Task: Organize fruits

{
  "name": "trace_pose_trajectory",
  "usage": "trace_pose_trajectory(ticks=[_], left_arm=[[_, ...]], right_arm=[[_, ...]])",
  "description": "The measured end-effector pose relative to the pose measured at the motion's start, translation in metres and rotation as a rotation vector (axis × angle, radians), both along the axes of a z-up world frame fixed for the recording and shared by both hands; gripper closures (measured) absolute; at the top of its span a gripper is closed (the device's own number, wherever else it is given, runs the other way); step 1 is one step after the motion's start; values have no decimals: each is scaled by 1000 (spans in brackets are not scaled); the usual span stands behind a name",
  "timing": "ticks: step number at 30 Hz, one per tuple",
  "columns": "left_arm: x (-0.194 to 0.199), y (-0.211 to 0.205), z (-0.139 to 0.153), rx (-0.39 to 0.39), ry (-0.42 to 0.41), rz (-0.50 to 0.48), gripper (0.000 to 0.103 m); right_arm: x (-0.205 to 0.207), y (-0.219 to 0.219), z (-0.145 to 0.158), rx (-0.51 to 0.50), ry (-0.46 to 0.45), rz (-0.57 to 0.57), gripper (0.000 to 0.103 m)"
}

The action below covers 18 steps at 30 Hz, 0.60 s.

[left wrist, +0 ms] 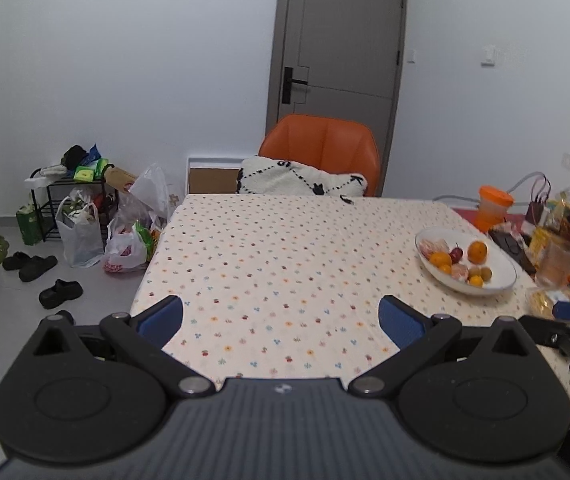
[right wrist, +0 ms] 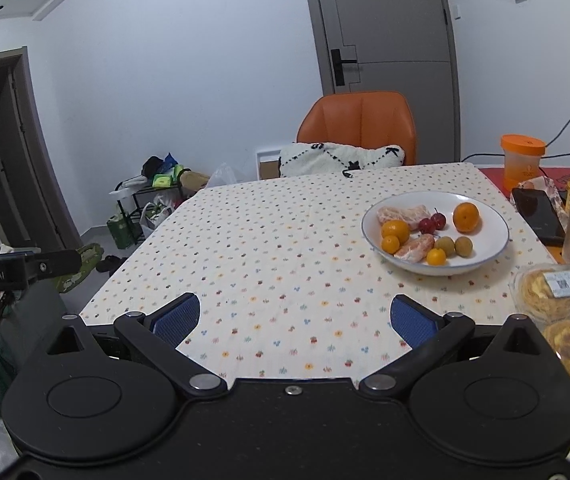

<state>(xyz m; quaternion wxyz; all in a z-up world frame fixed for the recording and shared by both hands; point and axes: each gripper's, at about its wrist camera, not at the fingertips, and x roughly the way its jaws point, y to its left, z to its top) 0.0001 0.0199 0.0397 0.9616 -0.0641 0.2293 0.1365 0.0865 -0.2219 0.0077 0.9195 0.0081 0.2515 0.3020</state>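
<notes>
Both the left claw (left wrist: pixel 281 320) and the right claw (right wrist: pixel 295 318) hover spread apart, empty, near the surface (right wrist: pixel 285 240) edge. Round fruits in the bowl (right wrist: pixel 489 254) at far right may roll from a clumsy pinch.

home dining room | floral-cloth table (right wrist: pixel 285 240) | orange chair (right wrist: pixel 359 128) behind it | shoe rack (left wrist: pixel 69 200), grocery bags (left wrist: pixel 101 236), shoes (left wrist: pixel 35 266) left of table

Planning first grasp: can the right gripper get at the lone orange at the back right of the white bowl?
Probably yes. The right gripper is open and empty; bare flowered tablecloth lies between it and the white bowl. The round orange sits apart from other fruit, open from above.
</notes>
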Motion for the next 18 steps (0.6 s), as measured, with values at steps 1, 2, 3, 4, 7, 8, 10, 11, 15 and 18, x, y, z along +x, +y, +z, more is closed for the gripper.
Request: trace_pose_trajectory(ticks=[1, 2, 3, 4, 7, 8, 10, 11, 15, 18], left_arm=[[0, -1, -1, 0, 0, -5, 0], [0, -2, -1, -1, 0, -4, 0], [-1, -3, -1, -1, 0, -4, 0], [-1, -4, -2, -1, 0, -6, 0], [-2, -8, -5, 5, 8, -19, 0], [-2, -8, -5, 4, 11, -17, 0], [-2, -9, -5, 1, 12, -17, 0], [-2, -9, -5, 4, 11, -19, 0], [-2, -10, -4, 10, 14, -25, 0], [-1, -11, -5, 11, 19, -28, 0]], right_arm=[[-1, -1, -1, 0, 1, -2, 0], [-2, -2, -1, -1, 0, -4, 0], [-3, -2, -1, -3, -1, -8, 0], [-4, -3, -1, -4, -4, -11, 0], [-5, -6, 0, 1, -7, -16, 0], [-5, -7, 0, 6, -6, -18, 0], [-6, -9, 1, 11, -9, -18, 0], [-6, -9, 1, 12, -10, -18, 0], [-5, -12, 2, 28, 4, -4, 0], [-5, -11, 2, 24, -3, -8, 0]])
